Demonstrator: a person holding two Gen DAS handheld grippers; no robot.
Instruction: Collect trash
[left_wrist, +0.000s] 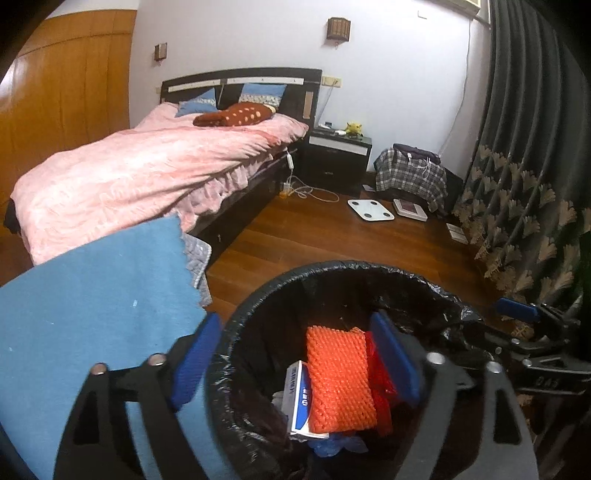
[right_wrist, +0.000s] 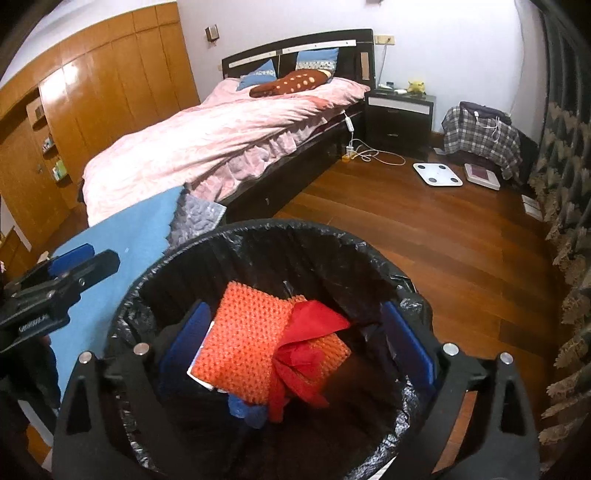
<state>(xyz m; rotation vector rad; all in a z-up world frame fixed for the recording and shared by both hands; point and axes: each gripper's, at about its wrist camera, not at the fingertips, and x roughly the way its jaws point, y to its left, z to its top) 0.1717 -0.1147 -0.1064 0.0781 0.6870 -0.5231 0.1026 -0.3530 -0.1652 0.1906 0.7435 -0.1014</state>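
Note:
A round bin lined with a black bag (left_wrist: 406, 275) (right_wrist: 177, 254) stands on the wooden floor. In it lie an orange foam net (left_wrist: 338, 380) (right_wrist: 251, 336), a red wrapper (right_wrist: 306, 347) (left_wrist: 380, 384), a white and blue box (left_wrist: 297, 402) and a blue crumpled piece (right_wrist: 243, 408). My left gripper (left_wrist: 295, 363) is open and empty, straddling the bin's left rim. My right gripper (right_wrist: 299, 350) is open and empty over the bin's mouth. The right gripper also shows at the right of the left wrist view (left_wrist: 517, 310), and the left gripper at the left of the right wrist view (right_wrist: 70, 258).
A blue cloth (left_wrist: 92, 306) (right_wrist: 122, 240) lies left of the bin. A bed with a pink cover (left_wrist: 147, 166) (right_wrist: 207, 144) stands behind. A white scale (left_wrist: 370, 209), a nightstand (left_wrist: 338, 155), a plaid bag (left_wrist: 410, 173) and a dark curtain (left_wrist: 528, 147) are further back.

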